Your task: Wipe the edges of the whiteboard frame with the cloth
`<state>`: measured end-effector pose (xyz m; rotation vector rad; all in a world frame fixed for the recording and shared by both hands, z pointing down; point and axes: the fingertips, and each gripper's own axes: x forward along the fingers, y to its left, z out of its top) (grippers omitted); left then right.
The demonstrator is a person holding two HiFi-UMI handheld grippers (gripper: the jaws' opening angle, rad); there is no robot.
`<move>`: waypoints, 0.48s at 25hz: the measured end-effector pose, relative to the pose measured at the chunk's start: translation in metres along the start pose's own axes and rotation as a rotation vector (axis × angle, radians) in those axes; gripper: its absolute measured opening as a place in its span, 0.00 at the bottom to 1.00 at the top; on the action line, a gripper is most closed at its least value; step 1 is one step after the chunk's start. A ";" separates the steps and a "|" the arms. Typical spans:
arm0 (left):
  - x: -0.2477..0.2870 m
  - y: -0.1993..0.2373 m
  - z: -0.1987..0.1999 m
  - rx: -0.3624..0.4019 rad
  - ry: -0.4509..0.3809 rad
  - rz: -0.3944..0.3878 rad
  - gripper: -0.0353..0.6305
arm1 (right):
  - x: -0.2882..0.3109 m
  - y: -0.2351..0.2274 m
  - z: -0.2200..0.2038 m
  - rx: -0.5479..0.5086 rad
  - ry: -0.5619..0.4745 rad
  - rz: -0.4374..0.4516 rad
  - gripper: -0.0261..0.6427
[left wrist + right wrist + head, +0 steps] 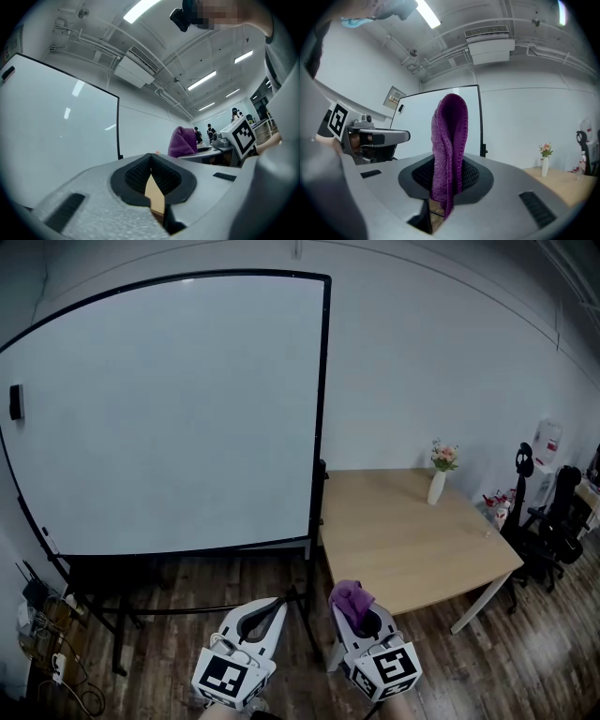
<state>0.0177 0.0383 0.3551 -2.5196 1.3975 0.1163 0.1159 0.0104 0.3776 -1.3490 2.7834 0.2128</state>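
Note:
A large whiteboard [169, 418] with a thin black frame [323, 409] stands on a black stand against the wall, ahead and to the left. My right gripper [361, 607] is low in the head view, shut on a folded purple knitted cloth [351, 600] that sticks up from its jaws. In the right gripper view the cloth [449, 150] rises between the closed pads, with the board's right frame edge [480, 122] behind it. My left gripper [265, 612] is beside it, shut with nothing held [151, 174]. Both grippers are well short of the board.
A wooden table [412, 531] stands right of the board, with a white vase of flowers [439, 476] on it. Black office chairs [553, 521] sit at the far right. Cables and a power strip [52, 652] lie on the dark wood floor at lower left.

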 end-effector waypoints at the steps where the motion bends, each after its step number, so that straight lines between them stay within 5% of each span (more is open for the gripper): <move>1: -0.001 0.000 0.000 0.000 0.000 0.001 0.08 | -0.001 0.001 0.000 0.002 -0.001 -0.001 0.15; 12: -0.005 0.005 0.000 -0.002 0.002 0.012 0.08 | 0.004 0.009 0.001 0.008 -0.009 0.016 0.15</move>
